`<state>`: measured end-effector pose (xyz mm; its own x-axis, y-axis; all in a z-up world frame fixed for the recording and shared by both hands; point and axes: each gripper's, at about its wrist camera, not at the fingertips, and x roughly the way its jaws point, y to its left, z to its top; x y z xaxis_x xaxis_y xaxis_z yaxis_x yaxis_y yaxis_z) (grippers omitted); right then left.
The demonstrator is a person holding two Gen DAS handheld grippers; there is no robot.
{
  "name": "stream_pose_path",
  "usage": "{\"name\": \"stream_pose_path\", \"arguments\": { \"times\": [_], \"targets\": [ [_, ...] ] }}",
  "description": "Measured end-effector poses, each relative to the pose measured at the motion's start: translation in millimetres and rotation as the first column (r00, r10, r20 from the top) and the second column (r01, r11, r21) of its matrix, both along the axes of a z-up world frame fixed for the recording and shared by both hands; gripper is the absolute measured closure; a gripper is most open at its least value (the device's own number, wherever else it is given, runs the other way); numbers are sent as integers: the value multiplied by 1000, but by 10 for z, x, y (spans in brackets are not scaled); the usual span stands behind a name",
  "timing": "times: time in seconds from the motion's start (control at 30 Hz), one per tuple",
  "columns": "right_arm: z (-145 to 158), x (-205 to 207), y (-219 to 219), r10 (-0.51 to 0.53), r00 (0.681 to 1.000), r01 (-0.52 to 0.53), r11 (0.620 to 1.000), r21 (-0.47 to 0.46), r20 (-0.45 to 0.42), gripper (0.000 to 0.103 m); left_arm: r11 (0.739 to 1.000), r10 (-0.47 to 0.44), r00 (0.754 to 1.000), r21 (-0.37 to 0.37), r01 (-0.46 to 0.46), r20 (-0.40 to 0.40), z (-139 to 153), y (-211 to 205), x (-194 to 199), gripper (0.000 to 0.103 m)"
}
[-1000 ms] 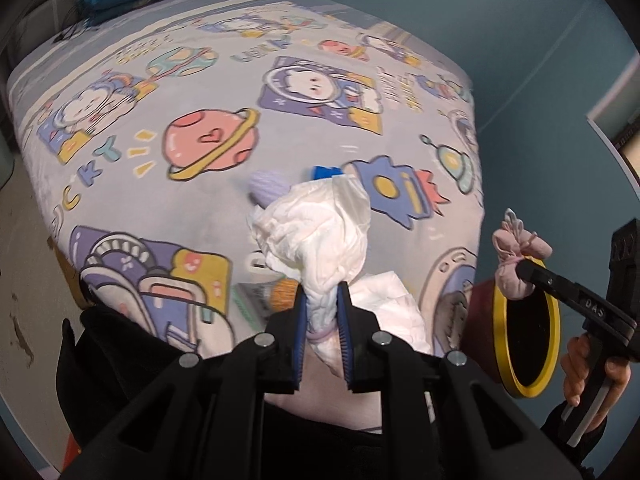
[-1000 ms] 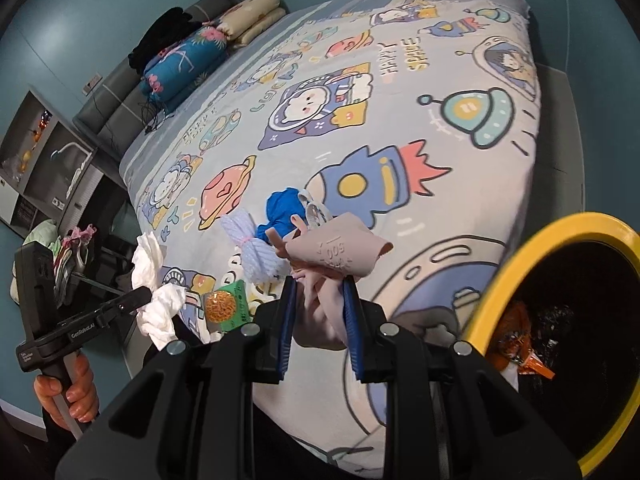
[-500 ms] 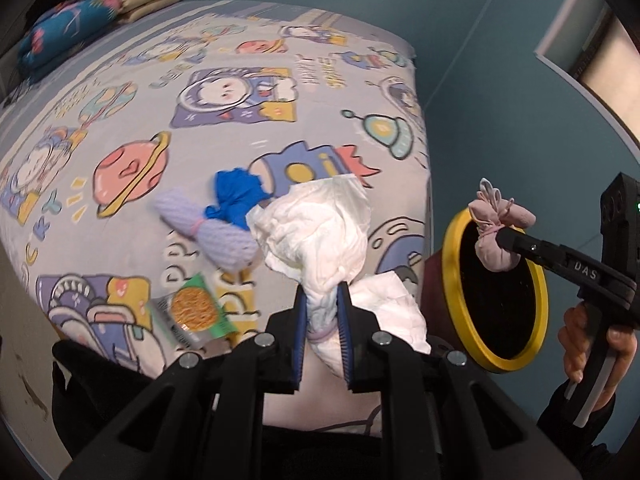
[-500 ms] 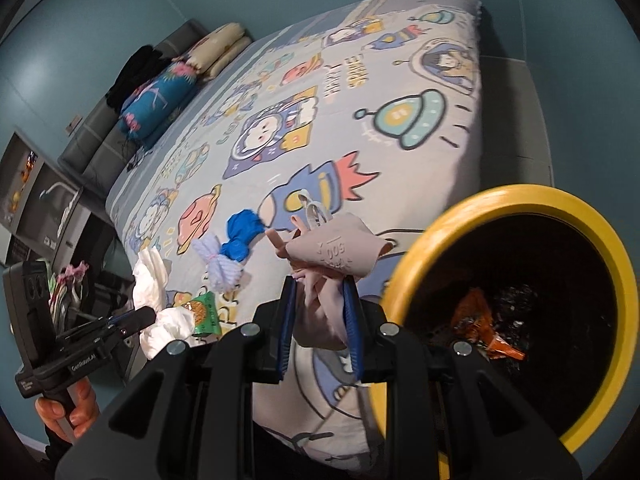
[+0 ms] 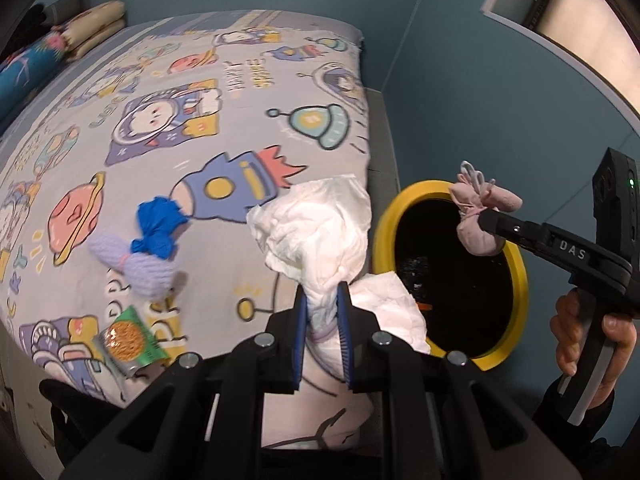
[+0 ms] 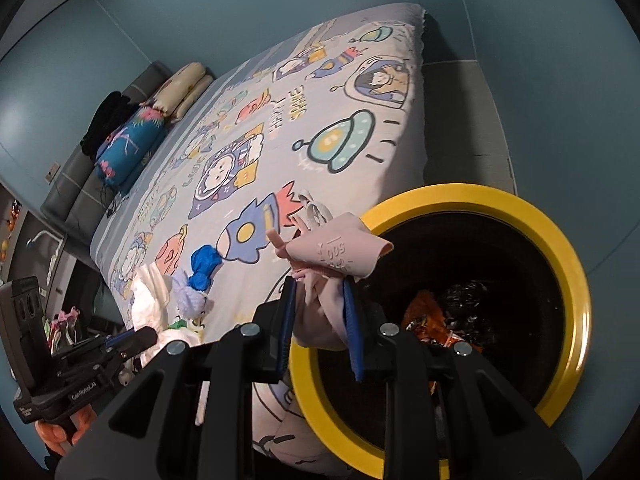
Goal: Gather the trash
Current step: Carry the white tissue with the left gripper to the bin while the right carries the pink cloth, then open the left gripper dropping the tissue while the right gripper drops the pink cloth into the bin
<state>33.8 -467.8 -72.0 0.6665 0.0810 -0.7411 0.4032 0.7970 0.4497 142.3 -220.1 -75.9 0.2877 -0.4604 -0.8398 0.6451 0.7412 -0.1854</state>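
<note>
Fingers of the right gripper (image 6: 320, 320) pinch a pink mask (image 6: 340, 256) at frame centre, over the yellow-rimmed bin (image 6: 576, 280) at right. Left gripper (image 5: 323, 334) clamps white tissue (image 5: 320, 232) beside the bin. Drop step; next, likely, opening over the mouth.

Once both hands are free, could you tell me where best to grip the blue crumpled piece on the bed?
Grip the blue wad across its pinched waist, coming straight down from above. It narrows there between two bulges, so fingers should close fully; its lower end touches the lavender bundle, so a side approach risks snagging that.
</note>
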Motion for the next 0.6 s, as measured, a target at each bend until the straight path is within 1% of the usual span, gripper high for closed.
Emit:
{"name": "stream_pose_path", "arguments": {
  "times": [0.07,0.3,0.5,0.6],
  "targets": [
    [-13,-46,-51,-11,1000,10,1000,13,6,81,1000,-22,999,10,22,25,14,-123,-56,89],
    [-90,-187,-216,-58,998,58,998,25,8,81,996,-85,995,24,84,54,-1,-455,-167,89],
    [-112,-225,-257,-62,998,62,998,19,9,81,992,-123,989,32,120,79,-26,-665,-241,89],
    [-138,-235,-295,-71,998,71,997,15,0,81,990,-142,987,24,140,77,-54,-771,-264,89]
  ]
}}
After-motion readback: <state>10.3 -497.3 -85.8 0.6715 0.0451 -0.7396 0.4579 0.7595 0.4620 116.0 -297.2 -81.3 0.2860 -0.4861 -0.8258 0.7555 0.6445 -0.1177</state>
